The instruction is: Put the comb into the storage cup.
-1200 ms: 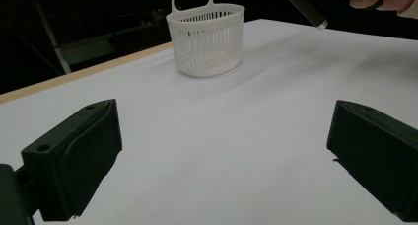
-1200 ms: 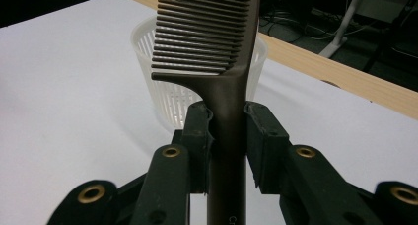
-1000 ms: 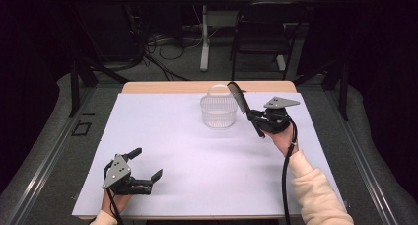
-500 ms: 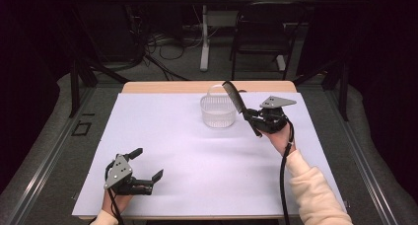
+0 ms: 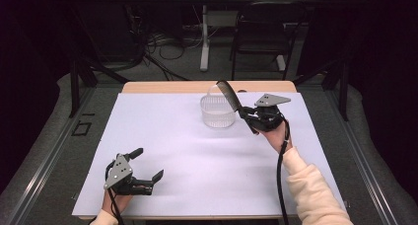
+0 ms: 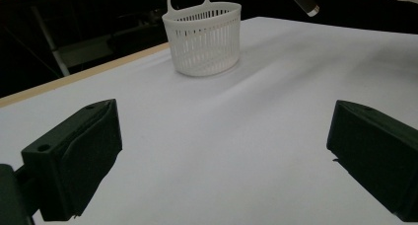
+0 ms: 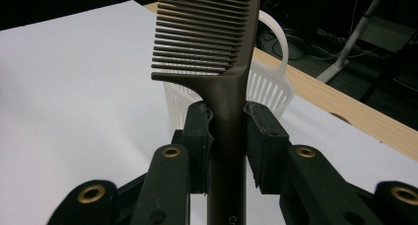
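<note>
In the high view, the right tongs [image 5: 250, 120] sit right of centre, clamped on the handle of a dark comb [image 5: 230, 97] that slants up to the left over the right rim of a white basket [image 5: 217, 112]. The basket stands on the white worktop [image 5: 197, 156] just above the frame's middle. The left tongs [image 5: 148, 166] rest at the lower left, jaws spread wide with nothing between them.

In the left gripper view, both jaws stand far apart at the lower corners; the basket sits at top centre, the comb's handle end [image 6: 304, 0] at the upper right.

In the right gripper view, the jaws press on the comb's handle [image 7: 227, 136] at centre; its teeth fill the top, the basket behind it.
</note>
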A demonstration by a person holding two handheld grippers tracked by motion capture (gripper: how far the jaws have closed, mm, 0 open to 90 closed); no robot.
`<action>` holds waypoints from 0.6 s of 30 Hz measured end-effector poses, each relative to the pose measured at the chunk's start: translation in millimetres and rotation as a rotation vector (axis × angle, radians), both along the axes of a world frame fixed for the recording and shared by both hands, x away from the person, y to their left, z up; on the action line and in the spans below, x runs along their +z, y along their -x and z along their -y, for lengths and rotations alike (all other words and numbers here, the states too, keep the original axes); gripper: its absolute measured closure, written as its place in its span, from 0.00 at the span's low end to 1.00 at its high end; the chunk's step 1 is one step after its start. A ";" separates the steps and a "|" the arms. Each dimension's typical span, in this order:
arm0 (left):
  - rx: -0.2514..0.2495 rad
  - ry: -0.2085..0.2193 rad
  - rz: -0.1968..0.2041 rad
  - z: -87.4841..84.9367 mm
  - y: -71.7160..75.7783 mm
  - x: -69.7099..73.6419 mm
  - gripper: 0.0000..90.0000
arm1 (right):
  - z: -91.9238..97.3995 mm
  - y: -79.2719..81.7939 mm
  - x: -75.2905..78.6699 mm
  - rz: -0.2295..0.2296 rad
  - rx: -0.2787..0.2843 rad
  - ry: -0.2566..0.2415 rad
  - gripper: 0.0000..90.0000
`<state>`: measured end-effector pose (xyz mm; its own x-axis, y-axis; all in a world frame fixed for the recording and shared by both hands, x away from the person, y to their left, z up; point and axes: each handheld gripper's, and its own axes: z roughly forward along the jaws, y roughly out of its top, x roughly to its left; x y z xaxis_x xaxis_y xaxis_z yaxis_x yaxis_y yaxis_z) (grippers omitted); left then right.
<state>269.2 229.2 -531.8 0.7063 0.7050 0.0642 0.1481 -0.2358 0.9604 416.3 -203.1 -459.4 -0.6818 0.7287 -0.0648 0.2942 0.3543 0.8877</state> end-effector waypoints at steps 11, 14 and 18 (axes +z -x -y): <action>-0.003 0.006 0.001 0.0 0.0 -0.1 0.00 | -11.7 -4.6 6.6 0.023 0.018 0.005 0.81; -0.002 0.006 0.004 -0.1 0.0 0.1 0.00 | -13.2 -6.0 8.0 0.027 0.015 0.005 0.81; -0.004 0.005 0.003 0.1 -0.3 0.0 0.00 | -14.7 -7.1 10.5 0.045 0.007 -0.003 0.81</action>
